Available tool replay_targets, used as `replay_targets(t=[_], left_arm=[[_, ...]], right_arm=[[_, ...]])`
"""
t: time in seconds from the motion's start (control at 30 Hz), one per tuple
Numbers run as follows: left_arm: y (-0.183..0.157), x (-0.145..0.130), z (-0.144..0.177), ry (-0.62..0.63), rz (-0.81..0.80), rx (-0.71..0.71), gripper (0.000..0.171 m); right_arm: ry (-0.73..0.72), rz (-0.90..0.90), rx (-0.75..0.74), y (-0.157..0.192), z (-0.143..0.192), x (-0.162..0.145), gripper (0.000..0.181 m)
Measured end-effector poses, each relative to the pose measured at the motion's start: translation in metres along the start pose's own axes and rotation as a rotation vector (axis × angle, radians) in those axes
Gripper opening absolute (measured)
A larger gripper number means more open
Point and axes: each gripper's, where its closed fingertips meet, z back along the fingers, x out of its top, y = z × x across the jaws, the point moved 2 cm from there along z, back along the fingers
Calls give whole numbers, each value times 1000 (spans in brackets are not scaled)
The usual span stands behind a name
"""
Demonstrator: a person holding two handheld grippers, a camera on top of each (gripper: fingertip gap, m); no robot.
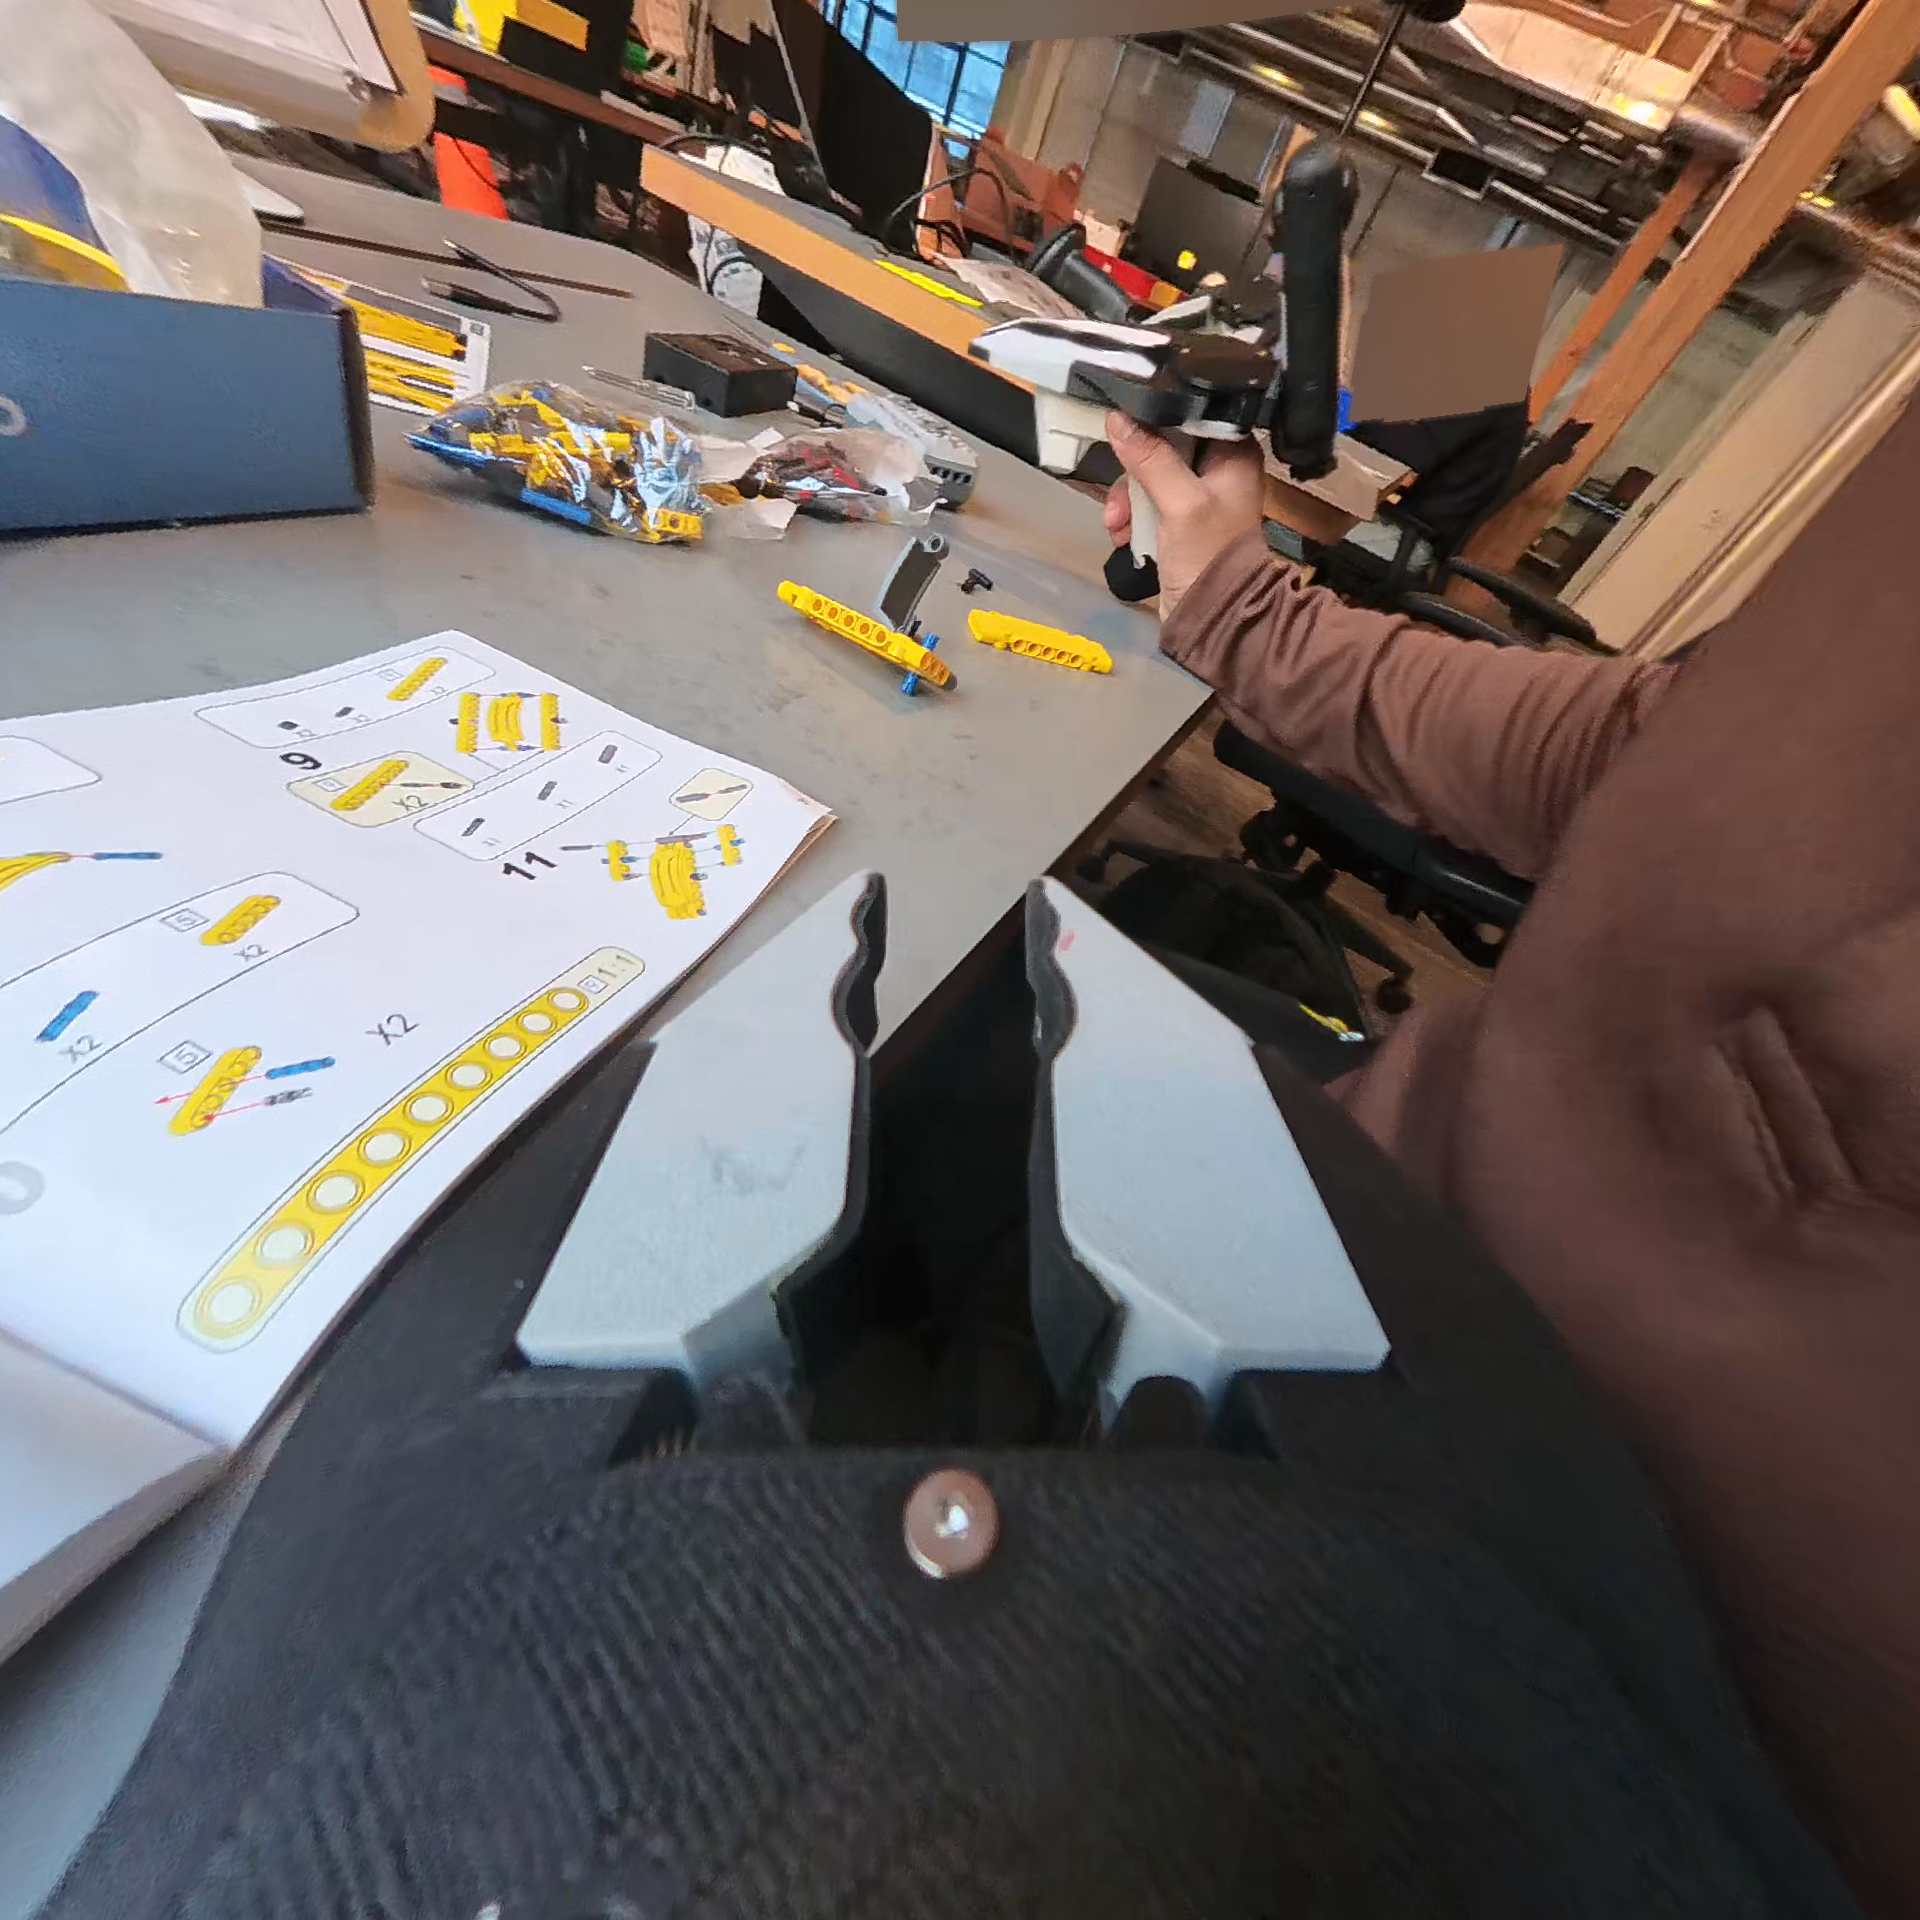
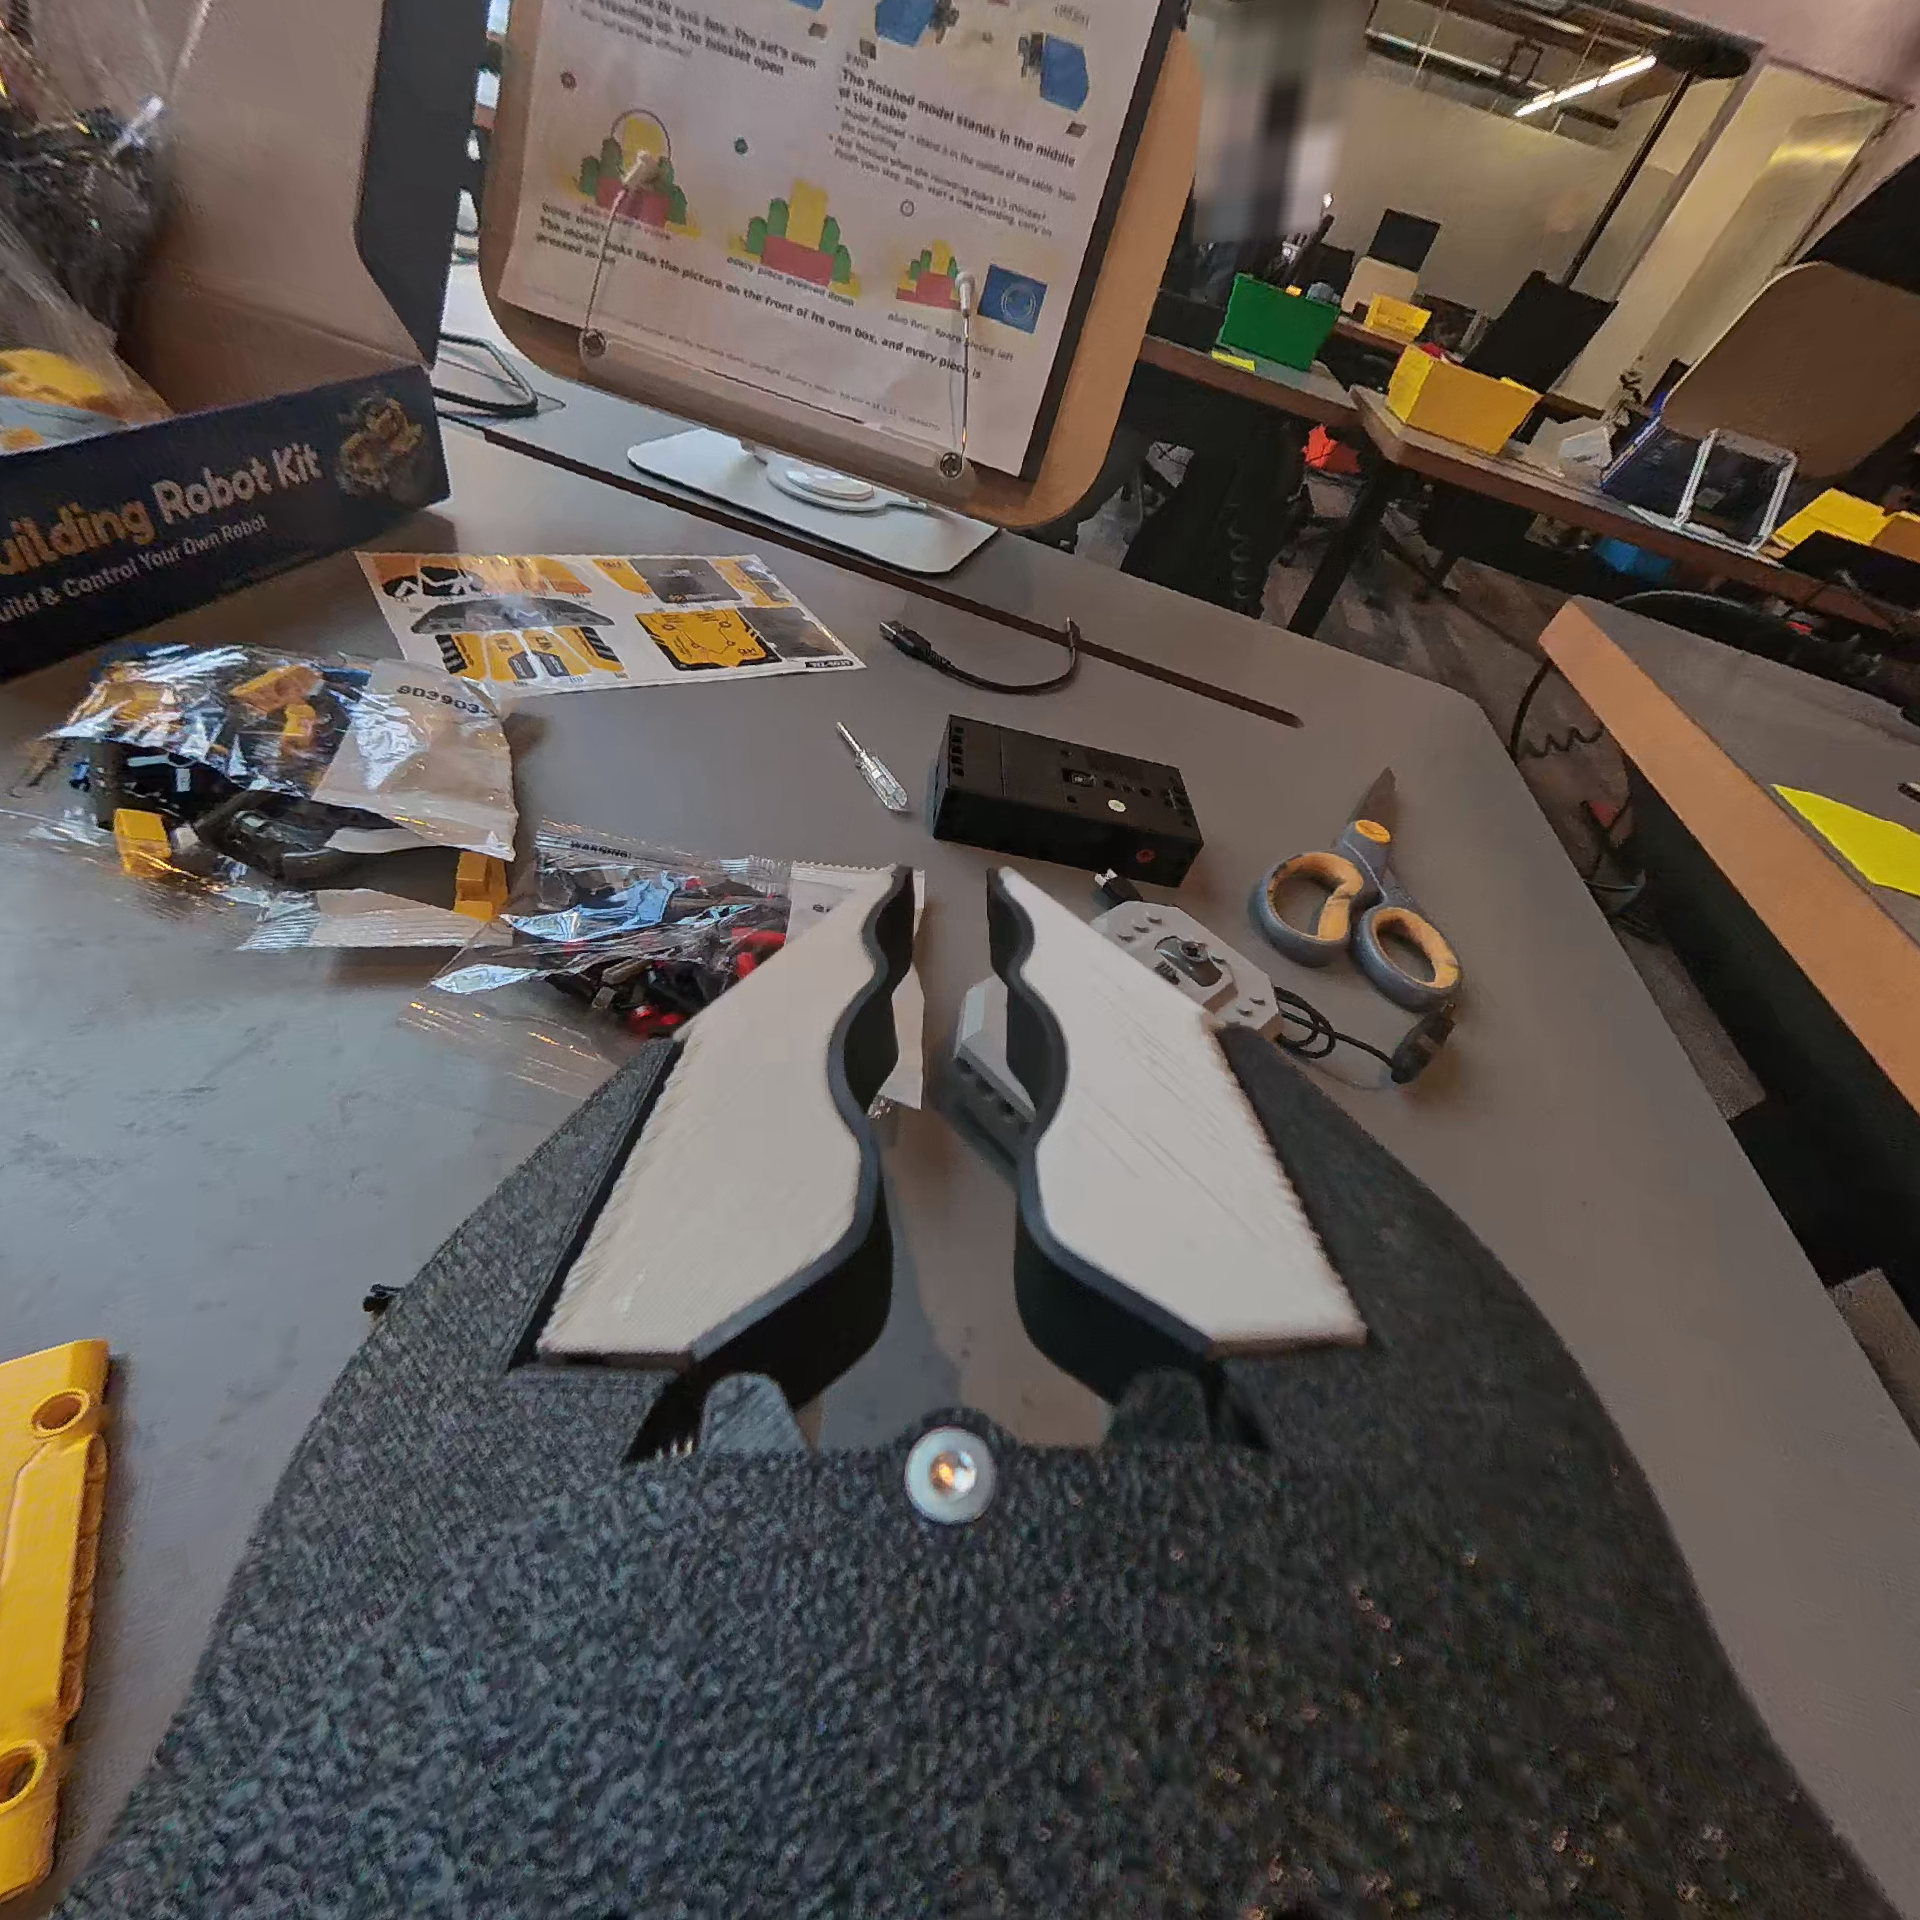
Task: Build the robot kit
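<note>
Left claw (image 1: 956, 935): released, a gap between its fingers and nothing in it; it hangs near the surface's (image 1: 520, 582) near edge, just right of the instruction booklet (image 1: 395, 935).
Right claw (image 2: 951, 914): released and empty, raised above the surface, pointing at the grey motor block (image 2: 987, 1049) and the torn bag of black and red pins (image 2: 665, 945).
Loose parts: a yellow beam with a grey curved piece and blue pin (image 1: 868, 629) lies beside a second yellow beam (image 1: 1039, 642), with a tiny black pin (image 1: 974, 580) just beyond, all close to the surface's right edge.
Containers: the dark blue box (image 2: 218, 509) stands open at far left with a clear bag inside; a crumpled bag of yellow and black parts (image 2: 281, 790) lies beside it.
Other things: black battery box (image 2: 1065, 800), small screwdriver (image 2: 873, 769), scissors (image 2: 1361, 904), sticker sheet (image 2: 608, 621).
Risk: I'd say the beams and black pin sit near enough the edge that a careless sweep could knock them off; the slit bags could spill pins if dragged.
</note>
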Motion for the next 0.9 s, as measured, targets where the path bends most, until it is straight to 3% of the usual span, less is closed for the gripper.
replay_targets(t=[0.13,0.5,0.9], left_arm=[[-4,0,-8,25,13,-37,27],[-13,-9,-37,125,-162,11,29],[-21,-15,-33,164,-202,-7,25]], right_arm=[[-26,-55,37,1,5,2,14],[-49,-15,140,24,11,6,14],[-17,9,117,26,9,2,14]])
